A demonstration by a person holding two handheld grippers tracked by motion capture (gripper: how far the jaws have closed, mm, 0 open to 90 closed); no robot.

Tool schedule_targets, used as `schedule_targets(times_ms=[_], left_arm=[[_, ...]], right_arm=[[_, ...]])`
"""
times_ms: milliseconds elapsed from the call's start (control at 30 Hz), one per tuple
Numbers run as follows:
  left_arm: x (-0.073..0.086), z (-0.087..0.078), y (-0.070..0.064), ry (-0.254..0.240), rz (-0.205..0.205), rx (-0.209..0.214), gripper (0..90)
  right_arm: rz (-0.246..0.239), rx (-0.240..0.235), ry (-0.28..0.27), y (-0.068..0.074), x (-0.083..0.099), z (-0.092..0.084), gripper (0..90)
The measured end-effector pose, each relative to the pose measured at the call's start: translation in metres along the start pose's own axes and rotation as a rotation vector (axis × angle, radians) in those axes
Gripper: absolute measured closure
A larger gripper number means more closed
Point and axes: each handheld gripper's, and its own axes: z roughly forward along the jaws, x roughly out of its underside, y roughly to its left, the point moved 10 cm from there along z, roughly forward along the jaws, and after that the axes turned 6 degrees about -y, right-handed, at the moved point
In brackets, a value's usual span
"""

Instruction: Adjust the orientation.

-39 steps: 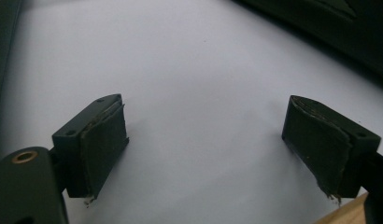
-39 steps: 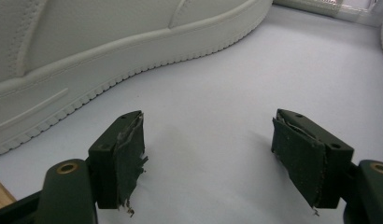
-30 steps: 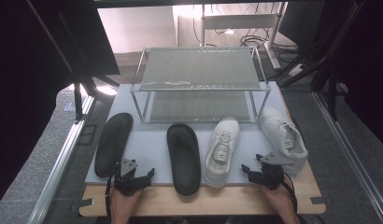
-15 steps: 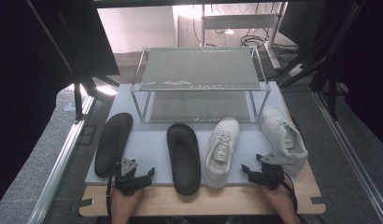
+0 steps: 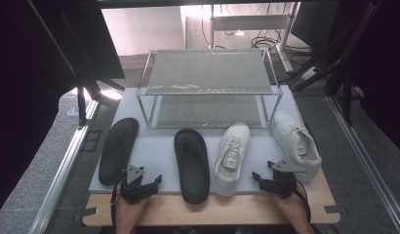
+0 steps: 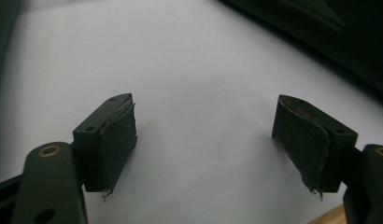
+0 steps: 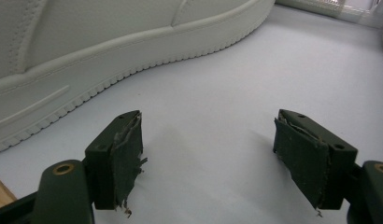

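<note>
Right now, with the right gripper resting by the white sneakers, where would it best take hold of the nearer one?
Probably the heel collar of the right-hand white sneaker, coming from above at the near end. Its heel points toward the open right gripper, and the collar is a thin upright rim the jaws can straddle; the sole is too wide.

bright light is pouring in from twelve o'clock in the high view, glaring on the floor beyond the wire rack; flanks at nine and three are sinking into black; both gripper views are showing soft shadows, near edges blurring.

High overview; two close gripper views over shared grey mat.
</note>
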Motion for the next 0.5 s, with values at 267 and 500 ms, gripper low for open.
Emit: schedule_targets(times_ms=[267, 500], left_arm=[[-0.013, -0.001, -0.004, -0.034, 0.008, 0.016, 31.9], [-0.022, 0.006, -0.007, -0.026, -0.004, 0.056, 47.5]], right_arm=[[-0.001, 0.001, 0.0, 0.0, 0.0, 0.0, 24.1], [-0.001, 0.001, 0.001, 0.0, 0.0, 0.0, 24.1]])
